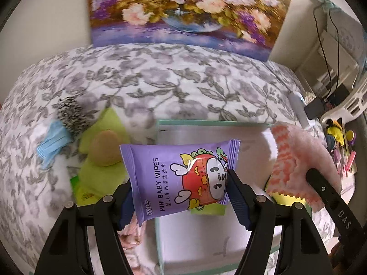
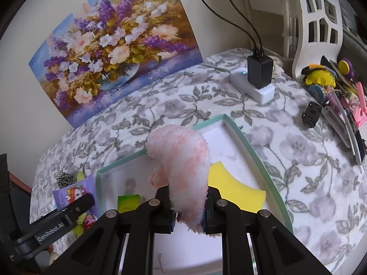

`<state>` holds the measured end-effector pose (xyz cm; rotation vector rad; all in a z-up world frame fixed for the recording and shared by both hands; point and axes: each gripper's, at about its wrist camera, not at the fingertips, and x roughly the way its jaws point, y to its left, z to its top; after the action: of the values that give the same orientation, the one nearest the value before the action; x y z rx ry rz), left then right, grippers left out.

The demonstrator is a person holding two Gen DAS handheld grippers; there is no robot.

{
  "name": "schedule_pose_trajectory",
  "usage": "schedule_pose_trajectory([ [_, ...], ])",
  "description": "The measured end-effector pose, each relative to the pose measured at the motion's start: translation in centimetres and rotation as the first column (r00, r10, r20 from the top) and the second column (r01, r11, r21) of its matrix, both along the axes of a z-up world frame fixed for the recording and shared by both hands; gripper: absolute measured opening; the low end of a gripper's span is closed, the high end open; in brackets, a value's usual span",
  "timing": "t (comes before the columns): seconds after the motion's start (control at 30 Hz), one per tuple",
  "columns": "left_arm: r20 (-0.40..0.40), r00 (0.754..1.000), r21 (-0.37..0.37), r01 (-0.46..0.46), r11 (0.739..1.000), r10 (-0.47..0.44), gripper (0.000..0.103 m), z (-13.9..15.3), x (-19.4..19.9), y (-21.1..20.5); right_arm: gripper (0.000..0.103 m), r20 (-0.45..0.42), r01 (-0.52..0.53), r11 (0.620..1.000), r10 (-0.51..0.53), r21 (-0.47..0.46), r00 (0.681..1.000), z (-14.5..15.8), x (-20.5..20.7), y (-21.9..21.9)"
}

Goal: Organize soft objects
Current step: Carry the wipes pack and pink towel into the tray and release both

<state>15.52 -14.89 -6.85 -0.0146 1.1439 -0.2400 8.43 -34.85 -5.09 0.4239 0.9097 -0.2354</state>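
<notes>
Both tongs tilt steeply down over a shallow white box with a mint-green rim [image 2: 250,142] that sits on a surface draped in a grey flowered cloth [image 1: 160,78]. The left tongs [image 1: 181,197] stand fairly wide, their blue pads pressing the two ends of a purple pack of baby wipes [image 1: 174,178], which hangs above the box's near left corner. The right tongs [image 2: 189,208] are pressed nearly together, pinching a fluffy pink and white cloth [image 2: 183,160] that stands up from the pads and droops over the middle of the box. Inside the box lie a yellow sponge [image 2: 236,190], just right of the pinched cloth, and a small green packet [image 2: 128,202]; the far half of its floor is bare. Left of the box, on the cloth, rest a green avocado plush [image 1: 103,151], a blue face mask [image 1: 54,143] and a speckled scrunchie [image 1: 71,114]. A flower painting [image 2: 114,45] leans against the wall behind, and a white power strip with a black charger [image 2: 259,75] sits towards the far right edge.
</notes>
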Motion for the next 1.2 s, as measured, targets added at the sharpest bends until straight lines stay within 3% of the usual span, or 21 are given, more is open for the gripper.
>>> schedule_pose_trajectory([
  [0.53, -0.012, 1.000, -0.004, 0.023, 1.000, -0.023, 0.073, -2.7, 2.5, -2.3, 0.018, -0.063, -0.052, 0.999, 0.053, 0.010, 0.997, -2.8, 2.4, 2.1],
  [0.67, -0.022, 0.999, -0.008, 0.024, 1.000, -0.024, 0.087, -3.1, 2.7, -2.4, 0.020, -0.072, -0.066, 0.998, 0.066, 0.002, 0.995, -3.0, 2.7, 2.4],
  [0.93, -0.025, 1.000, 0.008, -0.001, 1.000, 0.001, 0.096, -2.9, 2.9, -1.5, 0.024, -0.095, -0.077, 0.997, 0.075, -0.009, 0.993, -3.0, 2.7, 2.7],
  [1.03, -0.026, 0.999, 0.025, -0.018, 1.000, 0.019, 0.096, -2.6, 3.1, -0.9, 0.033, -0.107, -0.079, 0.997, 0.078, -0.011, 0.991, -3.1, 2.8, 2.8],
  [1.2, -0.032, 0.999, 0.051, -0.040, 0.998, 0.042, 0.097, -2.4, 3.3, -0.1, 0.058, -0.127, -0.094, 0.995, 0.090, -0.021, 0.988, -3.4, 2.8, 3.1],
])
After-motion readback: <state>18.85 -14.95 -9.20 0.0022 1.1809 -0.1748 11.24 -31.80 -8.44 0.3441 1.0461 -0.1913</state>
